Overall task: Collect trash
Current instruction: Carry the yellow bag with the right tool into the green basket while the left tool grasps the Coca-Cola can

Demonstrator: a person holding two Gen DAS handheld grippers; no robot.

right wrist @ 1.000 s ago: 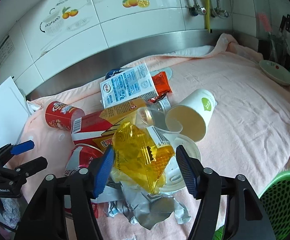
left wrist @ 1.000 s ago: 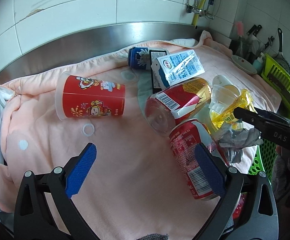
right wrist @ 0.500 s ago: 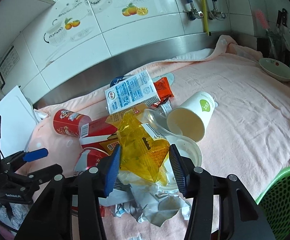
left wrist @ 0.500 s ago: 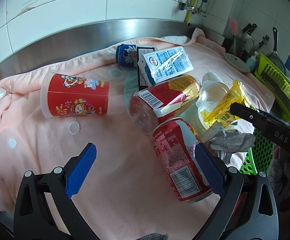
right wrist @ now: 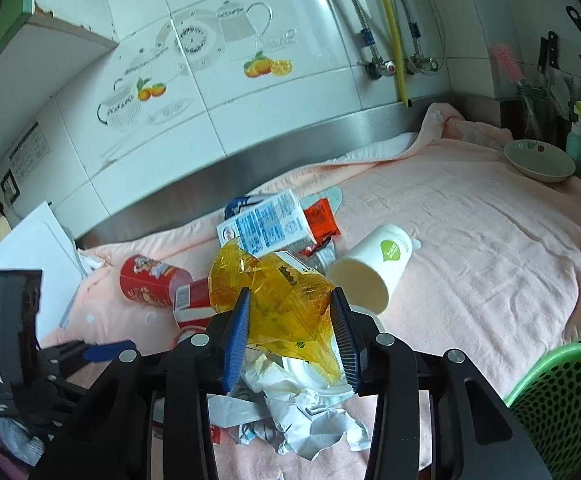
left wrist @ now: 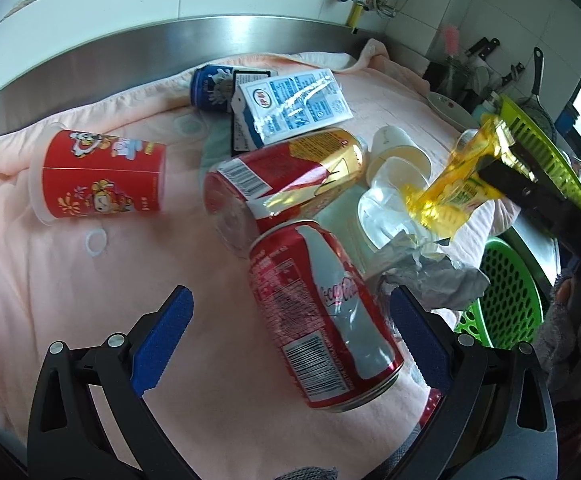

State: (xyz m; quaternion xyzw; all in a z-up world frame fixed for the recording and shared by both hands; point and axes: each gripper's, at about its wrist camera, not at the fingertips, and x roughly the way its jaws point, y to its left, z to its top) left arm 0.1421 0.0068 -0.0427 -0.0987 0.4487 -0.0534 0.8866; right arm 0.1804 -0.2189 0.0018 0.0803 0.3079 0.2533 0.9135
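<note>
A crumpled yellow plastic wrapper [right wrist: 278, 304] is pinched between the blue pads of the right gripper [right wrist: 290, 332], whose jaws are closing on it, above a litter pile on a peach-pink towel [right wrist: 470, 240] spread over a kitchen counter. In the left wrist view the same wrapper [left wrist: 450, 196] is seen raised off the pile at the right, clamped in black fingers [left wrist: 506, 178]. The left gripper [left wrist: 286, 340] is held spread wide over the towel, a red cola can [left wrist: 322, 316] lying on its side between its blue pads [left wrist: 162, 340] without being pressed. Behind the can, a red-and-gold can [left wrist: 286, 180], a white-and-blue milk carton [left wrist: 290, 108], a small blue can [left wrist: 210, 88] and a red printed cup [left wrist: 98, 176] are strewn on the cloth. Crumpled grey paper [left wrist: 438, 280] and a clear plastic lid [left wrist: 386, 208] lie beneath the wrapper. A white paper cup [right wrist: 374, 268] with a green logo is tipped on its side just beside the pile. A green perforated basket [right wrist: 562, 392] is seen below the counter's edge at the right, and a shallow dish [right wrist: 538, 160] rests at the towel's far end.
</note>
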